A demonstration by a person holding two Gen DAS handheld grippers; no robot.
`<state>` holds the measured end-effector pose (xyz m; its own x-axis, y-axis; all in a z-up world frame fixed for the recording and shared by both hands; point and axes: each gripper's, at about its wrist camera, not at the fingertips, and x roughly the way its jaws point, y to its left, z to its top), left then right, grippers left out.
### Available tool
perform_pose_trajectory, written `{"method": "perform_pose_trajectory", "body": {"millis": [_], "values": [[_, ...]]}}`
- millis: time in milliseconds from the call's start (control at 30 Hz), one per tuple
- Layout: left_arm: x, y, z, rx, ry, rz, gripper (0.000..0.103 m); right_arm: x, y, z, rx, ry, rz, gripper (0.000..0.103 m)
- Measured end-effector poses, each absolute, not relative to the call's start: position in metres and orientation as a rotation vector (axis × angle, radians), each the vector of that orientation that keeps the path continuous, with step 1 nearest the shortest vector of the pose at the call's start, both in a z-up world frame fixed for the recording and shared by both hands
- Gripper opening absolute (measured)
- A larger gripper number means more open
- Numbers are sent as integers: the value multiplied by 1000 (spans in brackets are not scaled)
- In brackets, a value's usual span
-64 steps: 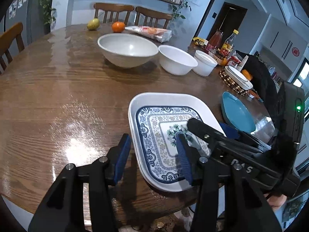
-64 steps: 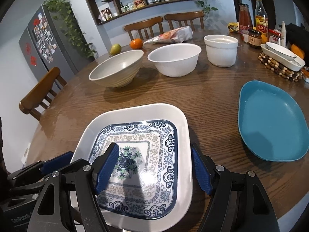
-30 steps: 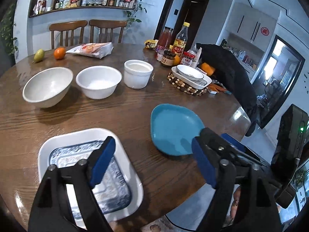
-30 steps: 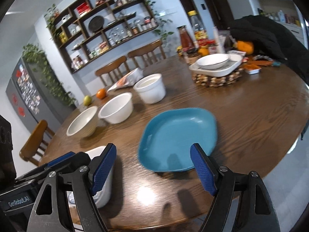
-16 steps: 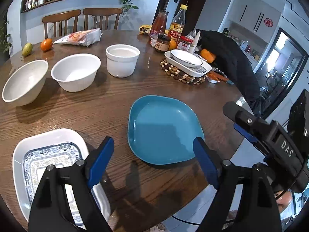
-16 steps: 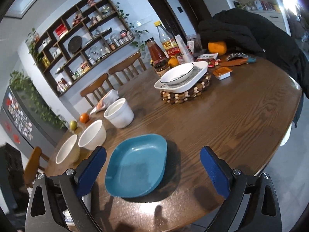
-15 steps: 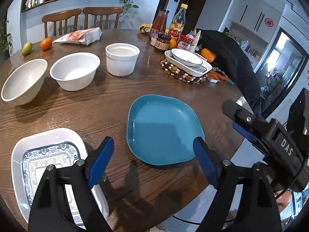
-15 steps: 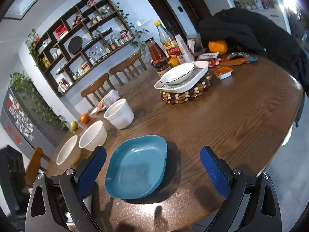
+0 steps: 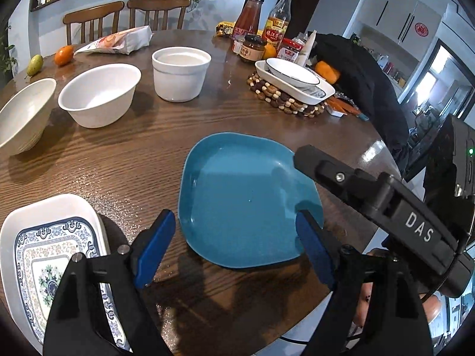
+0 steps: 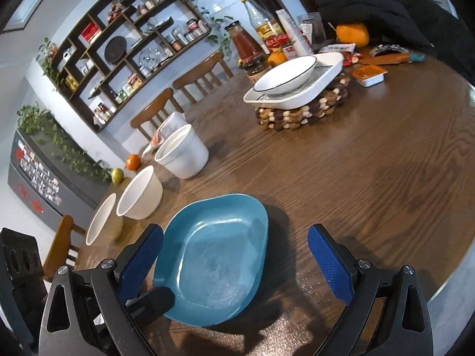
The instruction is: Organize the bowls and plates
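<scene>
A teal plate lies on the wooden table near its front edge. My left gripper hovers open over the plate's near rim, its blue pads on either side and not touching it. In the right wrist view the same teal plate sits between the wide-open jaws of my right gripper, nearer the left pad, with nothing gripped. A blue-and-white patterned plate rests at the lower left. Three white bowls stand in a row behind.
A beaded trivet carries a white dish with a bowl in it at the back right. Sauce bottles and jars, a snack bag and fruit line the far side. Chairs stand beyond. The table edge curves close on the right.
Both grippers swung right from the patterned plate to the teal plate and came lower and closer to it. The right gripper's jaws spread wider.
</scene>
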<state>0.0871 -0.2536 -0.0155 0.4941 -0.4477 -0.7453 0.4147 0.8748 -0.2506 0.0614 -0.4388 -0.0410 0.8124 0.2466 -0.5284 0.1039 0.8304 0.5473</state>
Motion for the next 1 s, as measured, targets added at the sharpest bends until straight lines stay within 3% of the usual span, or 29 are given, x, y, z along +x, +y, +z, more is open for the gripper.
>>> {"method": "perform_pose_trajectory", "body": {"millis": [367, 500, 600, 767, 1000], "values": [[93, -256, -20, -33, 922, -517, 81, 71, -434, -44, 587, 634, 111, 98], [94, -255, -20, -33, 918, -525, 76, 73, -433, -45, 591, 625, 115, 94], [94, -256, -20, -29, 915, -522, 72, 75, -432, -47, 586, 632, 122, 83], [94, -255, -19, -27, 910, -512, 63, 76, -430, -48, 564, 629, 93, 82], [90, -254, -15, -22, 892, -514, 62, 76, -430, -48, 562, 631, 97, 81]]}}
